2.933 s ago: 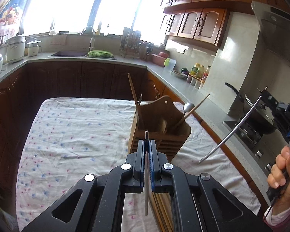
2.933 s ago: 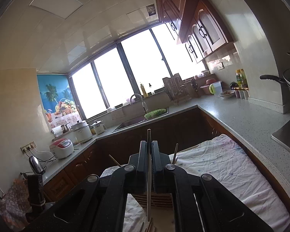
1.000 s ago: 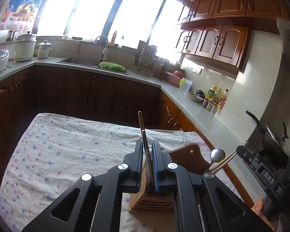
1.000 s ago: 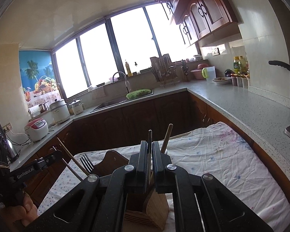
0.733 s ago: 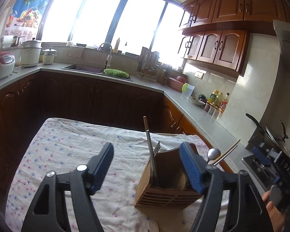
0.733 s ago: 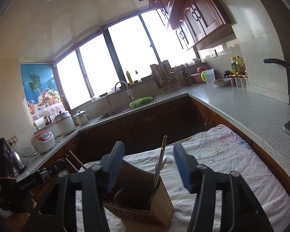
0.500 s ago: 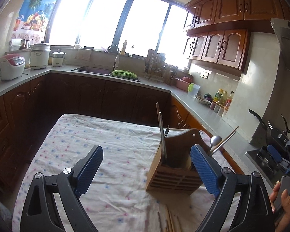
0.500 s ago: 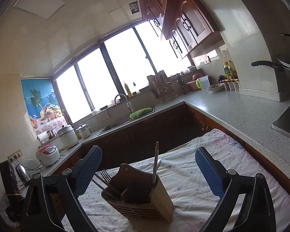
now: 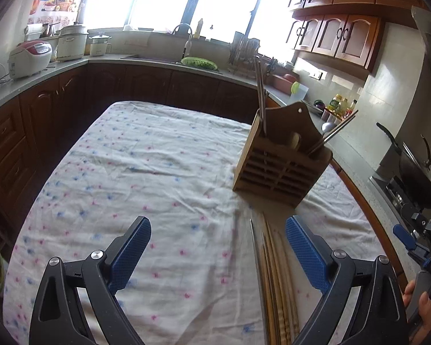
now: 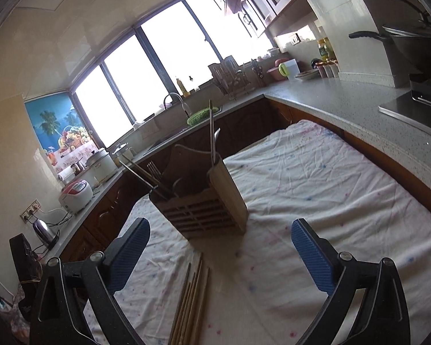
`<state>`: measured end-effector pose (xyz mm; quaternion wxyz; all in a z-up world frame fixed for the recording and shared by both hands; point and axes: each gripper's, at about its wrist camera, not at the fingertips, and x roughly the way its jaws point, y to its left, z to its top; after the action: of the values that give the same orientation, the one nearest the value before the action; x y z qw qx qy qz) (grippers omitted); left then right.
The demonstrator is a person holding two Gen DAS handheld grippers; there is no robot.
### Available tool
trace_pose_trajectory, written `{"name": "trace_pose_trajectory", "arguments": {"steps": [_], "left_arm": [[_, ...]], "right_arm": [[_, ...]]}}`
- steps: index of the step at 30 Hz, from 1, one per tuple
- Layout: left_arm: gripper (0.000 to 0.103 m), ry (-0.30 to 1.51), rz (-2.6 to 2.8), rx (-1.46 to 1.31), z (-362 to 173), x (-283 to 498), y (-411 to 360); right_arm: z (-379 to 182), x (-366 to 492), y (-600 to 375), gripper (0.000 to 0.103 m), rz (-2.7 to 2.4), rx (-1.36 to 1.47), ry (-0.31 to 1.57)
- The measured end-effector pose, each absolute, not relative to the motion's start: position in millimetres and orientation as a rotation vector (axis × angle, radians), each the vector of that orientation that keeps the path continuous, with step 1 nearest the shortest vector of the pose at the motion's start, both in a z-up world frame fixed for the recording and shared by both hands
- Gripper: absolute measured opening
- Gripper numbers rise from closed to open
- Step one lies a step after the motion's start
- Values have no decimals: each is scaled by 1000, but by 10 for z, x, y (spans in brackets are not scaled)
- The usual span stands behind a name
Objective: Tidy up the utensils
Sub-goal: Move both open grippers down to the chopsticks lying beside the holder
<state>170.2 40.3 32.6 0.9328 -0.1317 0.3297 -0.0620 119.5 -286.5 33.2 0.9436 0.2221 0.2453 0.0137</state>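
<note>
Both jaws wide, gripping nothing. Holder [image 9: 281, 161] standing near table [image 9: 146, 172] right edge, chopsticks [image 9: 275, 284] loose just before it. Bare cloth open leftward.

A rice cooker [image 9: 28, 57] sits on the counter, a green basket [image 9: 199, 63] by the sink.

A table is covered by a creased white cloth [image 9: 146, 172] dotted in pink and blue. A slatted wooden utensil holder [image 9: 281, 164] is stood on it ahead of both grippers, and loose chopsticks [image 10: 191, 302] (wooden, bundled side by side) are laid just below the fingers.
</note>
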Motion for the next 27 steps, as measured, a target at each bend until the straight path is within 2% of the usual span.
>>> {"name": "trace_pose_trajectory", "arguments": {"steps": [6, 13, 15, 16, 24, 27], "left_arm": [[95, 760, -134, -207, 137, 1641, 153], [93, 886, -144, -35, -183, 1867, -343], [82, 937, -139, 11, -313, 1927, -442], [84, 948, -140, 18, -374, 1969, -455], [82, 960, -81, 8, -396, 1918, -128], [80, 973, -87, -51, -408, 1843, 51]], "right_arm": [[11, 967, -2805, 100, 11, 451, 588], [-78, 907, -2795, 100, 7, 447, 617], [-55, 901, -2781, 100, 8, 443, 613], [-45, 903, -2772, 100, 9, 440, 613], [-117, 988, -2620, 99, 28, 393, 658], [-206, 1082, -2484, 93, 56, 358, 704]]}}
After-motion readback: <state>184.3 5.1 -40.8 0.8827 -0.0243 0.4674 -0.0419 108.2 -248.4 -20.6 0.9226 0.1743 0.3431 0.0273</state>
